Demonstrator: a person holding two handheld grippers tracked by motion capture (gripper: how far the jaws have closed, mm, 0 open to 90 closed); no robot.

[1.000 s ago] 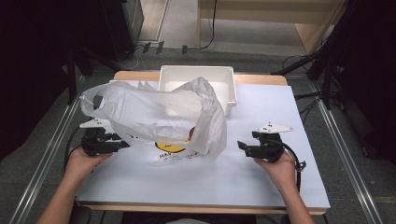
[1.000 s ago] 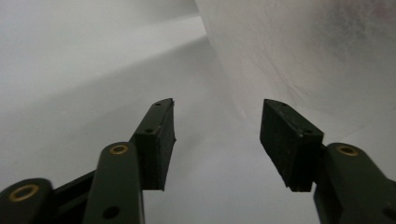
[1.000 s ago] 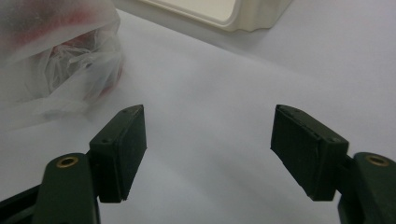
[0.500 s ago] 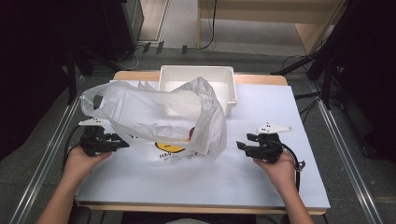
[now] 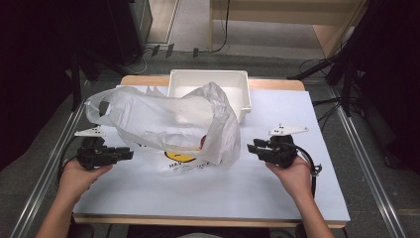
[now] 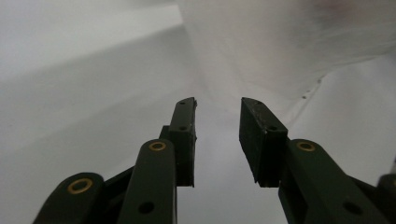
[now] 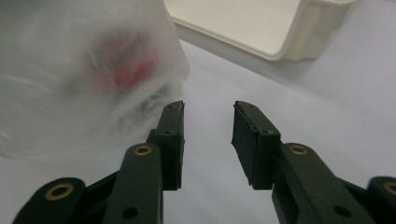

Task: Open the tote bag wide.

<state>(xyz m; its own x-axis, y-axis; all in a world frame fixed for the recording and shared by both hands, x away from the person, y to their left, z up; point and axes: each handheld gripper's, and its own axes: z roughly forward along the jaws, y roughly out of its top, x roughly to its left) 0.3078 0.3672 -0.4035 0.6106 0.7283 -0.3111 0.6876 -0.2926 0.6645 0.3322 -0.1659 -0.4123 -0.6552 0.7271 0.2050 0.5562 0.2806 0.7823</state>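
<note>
A puffed-up translucent white plastic bag (image 5: 168,124) with a yellow print lies across the middle of the table, something red showing through it (image 7: 128,65). My left gripper (image 5: 128,154) sits at the bag's left end, open, its jaws apart with the bag's film (image 6: 261,56) just ahead of them. My right gripper (image 5: 251,147) rests on the table just right of the bag, open, with nothing between its jaws. In the right gripper view the right gripper (image 7: 207,114) points past the bag's edge.
A white rectangular tray (image 5: 241,84) stands at the back of the table behind the bag; its corner (image 7: 299,37) shows ahead of the right gripper. The tabletop (image 5: 198,198) is white. Metal rails run along both sides of the table.
My right gripper has slid a little left, closer to the bag. The left gripper and the bag have stayed put.
</note>
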